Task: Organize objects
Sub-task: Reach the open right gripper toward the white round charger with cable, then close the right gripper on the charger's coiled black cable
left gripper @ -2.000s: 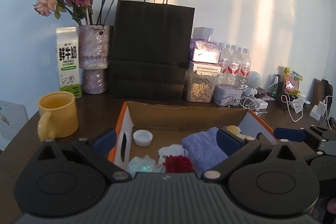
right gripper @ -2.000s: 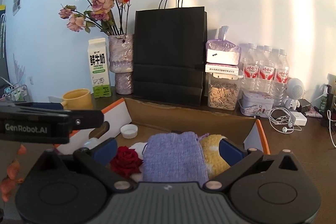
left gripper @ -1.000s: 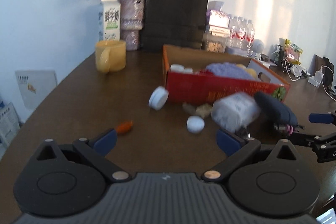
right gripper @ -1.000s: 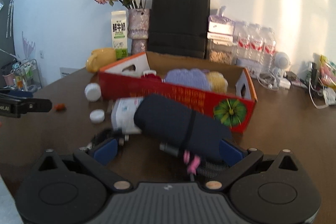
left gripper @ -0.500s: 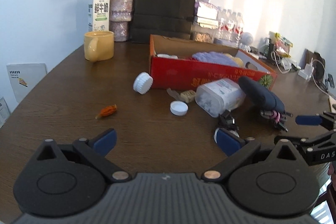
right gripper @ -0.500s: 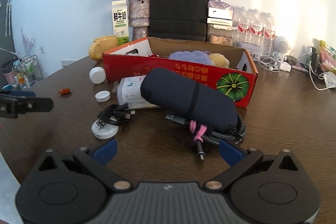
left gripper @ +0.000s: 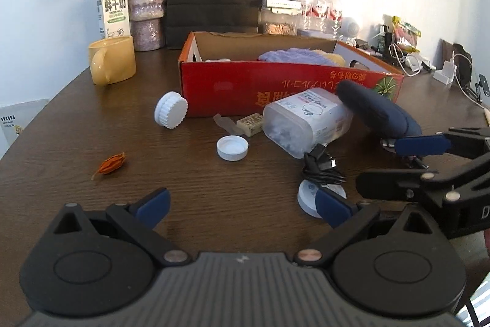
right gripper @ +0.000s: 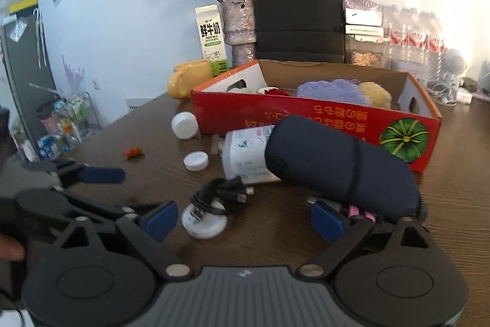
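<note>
Holding purple cloth (left gripper: pixel 291 55), red box (left gripper: pixel 275 88), clear jar (left gripper: pixel 306 124) toppled beside, left tool (left gripper: pixel 242 207) released, right tool (right gripper: pixel 245 218) closing, empty.

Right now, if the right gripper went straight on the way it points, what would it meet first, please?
Probably the white round charger puck with the black cable coiled on it, between the closing jaws of the right gripper. The dark blue pouch lies just right; depth is unclear.

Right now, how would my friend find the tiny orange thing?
Start at the red box on the brown table. Look left, past two white caps. The dried orange flower bud lies alone there, the only orange, crinkly bit.
</note>
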The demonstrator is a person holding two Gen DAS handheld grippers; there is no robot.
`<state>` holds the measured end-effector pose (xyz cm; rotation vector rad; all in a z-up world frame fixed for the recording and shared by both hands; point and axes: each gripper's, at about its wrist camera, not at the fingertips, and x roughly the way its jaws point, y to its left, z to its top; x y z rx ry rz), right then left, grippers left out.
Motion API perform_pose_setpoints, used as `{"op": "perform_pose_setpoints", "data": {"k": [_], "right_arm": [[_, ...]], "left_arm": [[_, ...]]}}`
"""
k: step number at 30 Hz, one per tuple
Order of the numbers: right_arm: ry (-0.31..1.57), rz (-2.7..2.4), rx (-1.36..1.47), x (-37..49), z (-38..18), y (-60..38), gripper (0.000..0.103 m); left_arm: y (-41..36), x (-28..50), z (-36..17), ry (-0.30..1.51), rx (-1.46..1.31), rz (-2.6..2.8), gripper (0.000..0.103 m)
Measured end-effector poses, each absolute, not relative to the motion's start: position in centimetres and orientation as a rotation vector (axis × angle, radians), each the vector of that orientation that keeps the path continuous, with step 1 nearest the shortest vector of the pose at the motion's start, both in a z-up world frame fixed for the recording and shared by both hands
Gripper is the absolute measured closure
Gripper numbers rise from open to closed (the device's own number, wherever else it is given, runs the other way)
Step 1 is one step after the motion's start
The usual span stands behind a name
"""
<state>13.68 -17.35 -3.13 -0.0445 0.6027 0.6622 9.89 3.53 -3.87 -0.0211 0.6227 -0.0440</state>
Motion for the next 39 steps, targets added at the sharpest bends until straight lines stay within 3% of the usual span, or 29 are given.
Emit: {"op": "perform_pose_setpoints", "data": {"k": [15,17,20,27,39], "right_arm": [[0.661,0.734,-0.019,16.3,-3.6,-14.9,0.032],[0.671,0.735,-0.028,16.7,-3.8,-14.5,0.044],[0.698,0.750,-0.017,17.3,-4.2,-14.3,0.054],[0.687,0.734,-0.057,17.1,-4.5,-14.4,0.055],[0.720,0.737,0.074,17.8,-4.9,-16.6,0.057]], "left_arm": [[3.5,11.2,-4.5,0.643,0.011,-0.115,0.000],[3.6,11.2,-4.5,0.649,0.004,-0.122,0.000],[3.8,11.3,-4.6,0.653,-0.006,-0.129,0.000],[2.9,11.0,-4.8,0.663,0.076,-0.110,0.000],[3.7,10.6,-4.6,0.632,-0.057,-0.158,0.001]]}}
